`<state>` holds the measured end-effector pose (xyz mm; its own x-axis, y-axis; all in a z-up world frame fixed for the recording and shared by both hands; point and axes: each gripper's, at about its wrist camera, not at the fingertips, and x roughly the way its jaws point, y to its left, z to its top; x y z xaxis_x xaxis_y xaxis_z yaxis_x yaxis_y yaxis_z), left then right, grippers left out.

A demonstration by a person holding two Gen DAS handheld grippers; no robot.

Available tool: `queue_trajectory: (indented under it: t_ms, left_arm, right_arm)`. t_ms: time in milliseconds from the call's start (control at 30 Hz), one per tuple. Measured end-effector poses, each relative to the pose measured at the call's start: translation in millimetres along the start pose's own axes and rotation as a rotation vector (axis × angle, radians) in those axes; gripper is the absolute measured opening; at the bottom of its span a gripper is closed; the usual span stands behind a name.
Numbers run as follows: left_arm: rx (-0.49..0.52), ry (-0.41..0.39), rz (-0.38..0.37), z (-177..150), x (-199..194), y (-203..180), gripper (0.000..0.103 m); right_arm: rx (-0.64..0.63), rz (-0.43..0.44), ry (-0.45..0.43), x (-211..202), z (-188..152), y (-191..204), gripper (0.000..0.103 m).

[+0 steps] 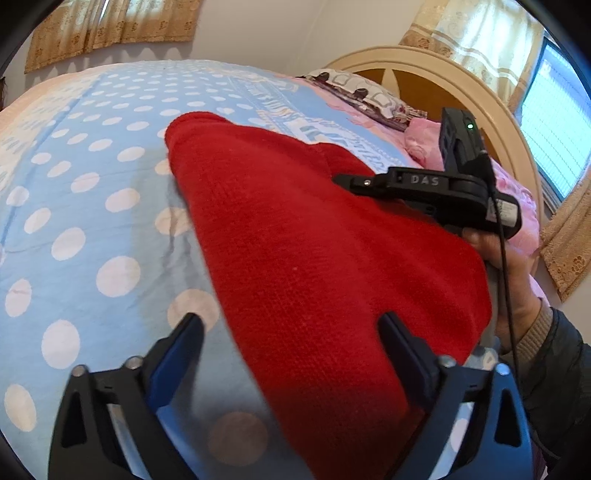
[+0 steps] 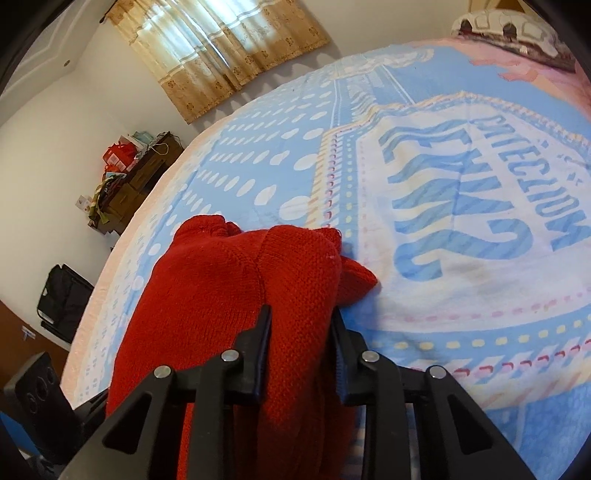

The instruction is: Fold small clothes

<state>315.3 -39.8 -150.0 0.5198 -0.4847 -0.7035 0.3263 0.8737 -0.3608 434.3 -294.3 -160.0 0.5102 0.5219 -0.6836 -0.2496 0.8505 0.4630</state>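
One red knitted garment (image 1: 295,258) lies on the bed, on a light-blue bedsheet with white polka dots (image 1: 92,184). It runs from the near edge of the left wrist view diagonally away toward the middle of the sheet.

Left wrist view only: the right tool (image 1: 424,188) seen from outside, black, lettered, with a green light on its upper block, held by one bare hand (image 1: 509,280) in a dark sleeve; a cable hangs down past the wrist. Also here alone: the cream arched headboard (image 1: 461,85), a crumpled pink cloth (image 1: 517,192) and a window at far right.

Right wrist view only: the large white panel with blue lettering (image 2: 480,184) printed on the sheet, a dark wooden cabinet (image 2: 140,177) piled with boxes, a black bag (image 2: 62,299) on the floor, and a fold of the knit bunched between the right tool's fingers.

Both views: one patterned pillow (image 2: 509,29) at the head of the bed, tan curtains (image 2: 221,48).

Count: two tools, one garment, one hand visible.

Left tool (image 1: 291,332): fingers wide apart, nothing clamped; the right finger lies over the knit, the left one over bare sheet. It points down at a slant.

Right tool (image 2: 301,321): fingers drawn close, clamped on a raised fold at the garment's right edge. It also slants down at the bed.
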Motion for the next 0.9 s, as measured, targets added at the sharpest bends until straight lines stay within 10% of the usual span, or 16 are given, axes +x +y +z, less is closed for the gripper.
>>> queue_trajectory:
  t_ms: [467,900]
  left_arm:
    - [0.080,-0.036,0.020,0,-12,-17,0.049]
    - [0.104,-0.045,0.063,-15,-52,-14,0.038]
  right_arm:
    - [-0.007,-0.063,-0.063,-15,-11,11,0.026]
    - [-0.040,-0.042,-0.145,-47,-34,47,0.026]
